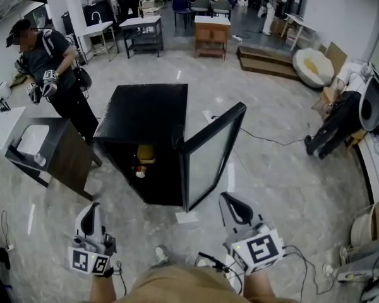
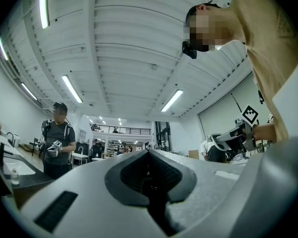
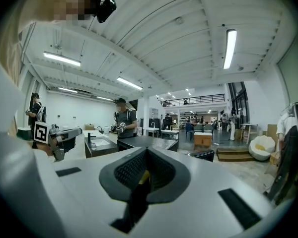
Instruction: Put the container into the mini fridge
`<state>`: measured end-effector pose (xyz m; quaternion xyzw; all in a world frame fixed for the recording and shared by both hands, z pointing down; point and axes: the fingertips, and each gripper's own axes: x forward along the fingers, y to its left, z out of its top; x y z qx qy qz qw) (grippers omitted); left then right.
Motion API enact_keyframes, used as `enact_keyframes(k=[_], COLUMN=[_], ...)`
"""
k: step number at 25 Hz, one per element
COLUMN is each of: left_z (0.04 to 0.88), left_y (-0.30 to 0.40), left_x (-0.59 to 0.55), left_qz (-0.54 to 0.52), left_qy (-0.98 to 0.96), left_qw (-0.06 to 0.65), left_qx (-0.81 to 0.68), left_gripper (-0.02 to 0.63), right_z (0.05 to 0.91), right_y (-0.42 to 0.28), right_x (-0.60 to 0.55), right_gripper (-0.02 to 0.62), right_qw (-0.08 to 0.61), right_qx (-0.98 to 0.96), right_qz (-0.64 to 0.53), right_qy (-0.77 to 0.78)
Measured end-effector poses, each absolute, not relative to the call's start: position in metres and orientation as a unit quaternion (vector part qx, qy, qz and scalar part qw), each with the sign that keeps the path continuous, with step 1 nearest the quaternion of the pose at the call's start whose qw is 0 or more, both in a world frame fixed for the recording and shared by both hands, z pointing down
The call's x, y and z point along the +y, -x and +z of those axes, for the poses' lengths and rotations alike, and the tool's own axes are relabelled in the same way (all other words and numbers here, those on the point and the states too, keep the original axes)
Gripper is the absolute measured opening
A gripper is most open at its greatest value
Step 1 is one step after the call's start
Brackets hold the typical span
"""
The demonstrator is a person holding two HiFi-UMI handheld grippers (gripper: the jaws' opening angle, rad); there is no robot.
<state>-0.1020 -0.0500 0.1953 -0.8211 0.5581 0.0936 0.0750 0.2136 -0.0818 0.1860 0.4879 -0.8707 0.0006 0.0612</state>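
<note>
One black mini fridge [image 1: 145,115] stands open on pale marbled floor [image 1: 271,175].

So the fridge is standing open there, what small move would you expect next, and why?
Probably swinging the right gripper forward to the edge of the fridge door and nudging it shut. The yellow container already sits on a shelf inside the mini fridge, the door stands wide open, and both the right and the left gripper are shut and empty, short of the fridge.
</note>
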Motion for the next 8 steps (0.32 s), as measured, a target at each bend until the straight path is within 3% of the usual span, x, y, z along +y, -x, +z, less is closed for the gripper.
enact_keyframes(k=[8], left_z=[0.19], left_y=[0.149], left_x=[-0.036], left_qz=[0.092], left_qy=[0.803], left_qw=[0.079], left_qx=[0.584], left_gripper=[0.002], right_z=[0.174], right_y=[-0.168], right_x=[-0.092], right_gripper=[0.001], right_qw=[0.052], right_qx=[-0.884], right_qz=[-0.009], right_qy=[-0.464])
